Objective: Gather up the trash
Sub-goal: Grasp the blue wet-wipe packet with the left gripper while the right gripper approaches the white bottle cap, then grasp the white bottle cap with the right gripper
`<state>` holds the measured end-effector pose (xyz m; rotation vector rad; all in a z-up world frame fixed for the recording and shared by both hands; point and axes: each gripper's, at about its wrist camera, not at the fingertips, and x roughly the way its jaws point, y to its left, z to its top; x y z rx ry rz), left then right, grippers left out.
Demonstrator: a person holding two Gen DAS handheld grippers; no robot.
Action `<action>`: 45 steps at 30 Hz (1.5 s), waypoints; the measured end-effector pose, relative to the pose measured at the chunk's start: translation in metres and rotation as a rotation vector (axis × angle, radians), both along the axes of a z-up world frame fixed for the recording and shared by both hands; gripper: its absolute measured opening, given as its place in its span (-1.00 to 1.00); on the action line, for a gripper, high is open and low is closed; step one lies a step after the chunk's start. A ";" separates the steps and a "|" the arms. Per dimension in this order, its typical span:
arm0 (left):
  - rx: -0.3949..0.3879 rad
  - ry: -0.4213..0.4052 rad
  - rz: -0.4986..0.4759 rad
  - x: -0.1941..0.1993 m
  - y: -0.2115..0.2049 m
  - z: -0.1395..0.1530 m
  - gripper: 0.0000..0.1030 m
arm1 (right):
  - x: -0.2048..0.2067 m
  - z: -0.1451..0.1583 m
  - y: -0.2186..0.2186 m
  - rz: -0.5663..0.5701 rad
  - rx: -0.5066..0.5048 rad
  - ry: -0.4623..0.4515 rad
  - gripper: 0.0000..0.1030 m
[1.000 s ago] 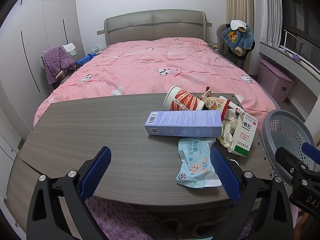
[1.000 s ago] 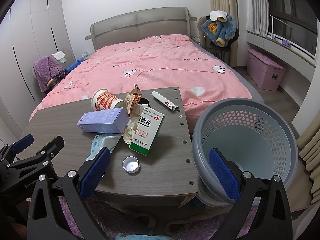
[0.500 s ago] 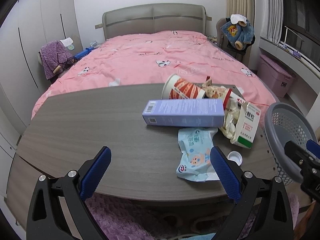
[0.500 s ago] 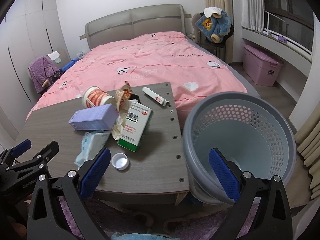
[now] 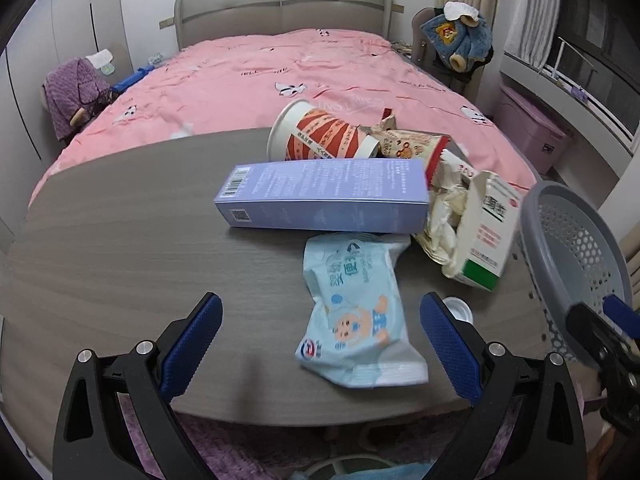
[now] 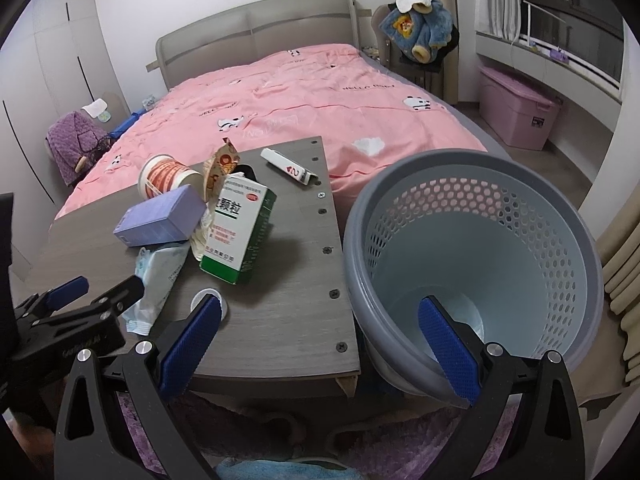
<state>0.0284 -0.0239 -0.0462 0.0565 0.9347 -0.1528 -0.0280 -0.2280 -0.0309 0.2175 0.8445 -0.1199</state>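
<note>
Several trash items piled on table (image 5: pixel 120 240), none binned yet: wipes pack (image 5: pixel 356 312) nearest the front edge, purple box (image 5: pixel 324 196) behind it, cup (image 5: pixel 316 136) on its side further back, snack wrapper (image 5: pixel 404 140) beside cup, crumpled paper (image 5: pixel 448 216) spilling from green-white carton (image 5: pixel 488 236), small white cap (image 6: pixel 208 300) near front edge, white tube (image 6: pixel 288 166) apart at the far right corner. Basket (image 6: pixel 472 264) off table's right edge, looks bare inside, tilted mouth toward table.

Left gripper (image 5: pixel 320 344) jaws spread wide, holding nothing, hovering low over front edge with wipes pack between the pads (image 5: pixel 192 344). Right gripper (image 6: pixel 320 344) also spread wide, straddling table corner and basket rim, gripping nothing; contact with rim unclear.

Step judged: approach for first pick, wipes pack as likely target.

Next move needs: advance left, drop lower, close across pack's narrow width. Soft, crinkly film, so likely to slip or fold; grab mid-body, not the sealed edge. Then carry right across to basket, clearing cap and carton.
</note>
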 end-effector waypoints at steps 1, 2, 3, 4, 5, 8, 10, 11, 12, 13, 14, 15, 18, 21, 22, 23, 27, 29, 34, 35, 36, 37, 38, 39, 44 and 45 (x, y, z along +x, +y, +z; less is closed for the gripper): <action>0.003 0.012 0.008 0.004 -0.001 -0.004 0.84 | 0.001 -0.002 0.000 0.000 0.000 0.003 0.88; 0.003 0.020 0.010 0.008 -0.002 -0.007 0.84 | 0.001 -0.003 0.000 0.000 0.001 0.006 0.88; 0.001 0.027 0.008 0.010 -0.003 -0.010 0.84 | 0.002 -0.005 0.000 0.001 0.002 0.009 0.88; 0.003 0.032 0.004 0.012 -0.005 -0.013 0.84 | 0.003 -0.007 0.000 0.002 0.005 0.011 0.88; 0.005 0.033 0.002 0.014 -0.005 -0.015 0.84 | 0.004 -0.008 0.000 0.005 0.007 0.014 0.88; 0.000 0.027 -0.012 0.016 -0.009 -0.018 0.84 | 0.004 -0.011 0.002 0.013 0.008 0.023 0.88; 0.001 0.021 -0.011 0.018 -0.010 -0.019 0.84 | 0.005 -0.013 0.004 0.019 0.005 0.027 0.88; 0.001 0.021 -0.011 0.020 -0.010 -0.021 0.83 | 0.006 -0.013 0.006 0.022 0.004 0.029 0.88; -0.002 0.022 -0.010 0.021 -0.009 -0.022 0.83 | 0.006 -0.014 0.007 0.024 0.003 0.031 0.88; -0.005 0.026 -0.010 0.022 -0.009 -0.024 0.83 | 0.006 -0.015 0.008 0.026 0.001 0.034 0.88; -0.006 0.029 -0.010 0.023 -0.008 -0.025 0.83 | 0.007 -0.015 0.009 0.027 0.001 0.036 0.88; -0.007 0.030 -0.011 0.024 -0.008 -0.026 0.83 | 0.007 -0.016 0.009 0.028 0.002 0.038 0.88; -0.008 0.032 -0.020 0.024 -0.006 -0.027 0.81 | 0.008 -0.017 0.010 0.030 0.003 0.042 0.88; -0.008 0.025 -0.037 0.023 -0.006 -0.027 0.56 | 0.009 -0.017 0.013 0.036 0.001 0.042 0.88; -0.010 0.028 -0.042 0.022 -0.005 -0.027 0.50 | 0.009 -0.018 0.014 0.038 -0.001 0.042 0.88; -0.012 0.034 -0.045 0.022 -0.006 -0.028 0.39 | 0.009 -0.018 0.014 0.041 -0.003 0.043 0.88; -0.015 0.052 -0.057 0.018 -0.004 -0.032 0.01 | 0.010 -0.019 0.018 0.052 -0.008 0.044 0.88; -0.011 0.045 -0.061 0.015 -0.001 -0.031 0.01 | 0.009 -0.020 0.021 0.057 -0.010 0.044 0.88; -0.007 0.022 -0.067 0.003 0.007 -0.024 0.01 | 0.012 -0.021 0.028 0.076 -0.016 0.042 0.88; -0.008 0.020 -0.067 0.000 0.009 -0.023 0.01 | 0.013 -0.022 0.031 0.082 -0.018 0.042 0.88; -0.009 0.017 -0.067 -0.002 0.011 -0.022 0.01 | 0.013 -0.023 0.034 0.088 -0.020 0.042 0.88; -0.005 0.012 -0.065 -0.006 0.014 -0.020 0.01 | 0.014 -0.024 0.036 0.096 -0.021 0.043 0.87; -0.004 0.010 -0.063 -0.009 0.016 -0.019 0.01 | 0.015 -0.025 0.039 0.103 -0.021 0.045 0.87; -0.002 0.007 -0.062 -0.011 0.019 -0.017 0.01 | 0.015 -0.026 0.041 0.111 -0.021 0.048 0.87; 0.016 -0.021 -0.034 -0.019 0.033 -0.008 0.01 | 0.020 -0.033 0.057 0.147 -0.039 0.046 0.87; 0.019 -0.025 -0.029 -0.020 0.036 -0.006 0.01 | 0.021 -0.034 0.060 0.153 -0.039 0.047 0.87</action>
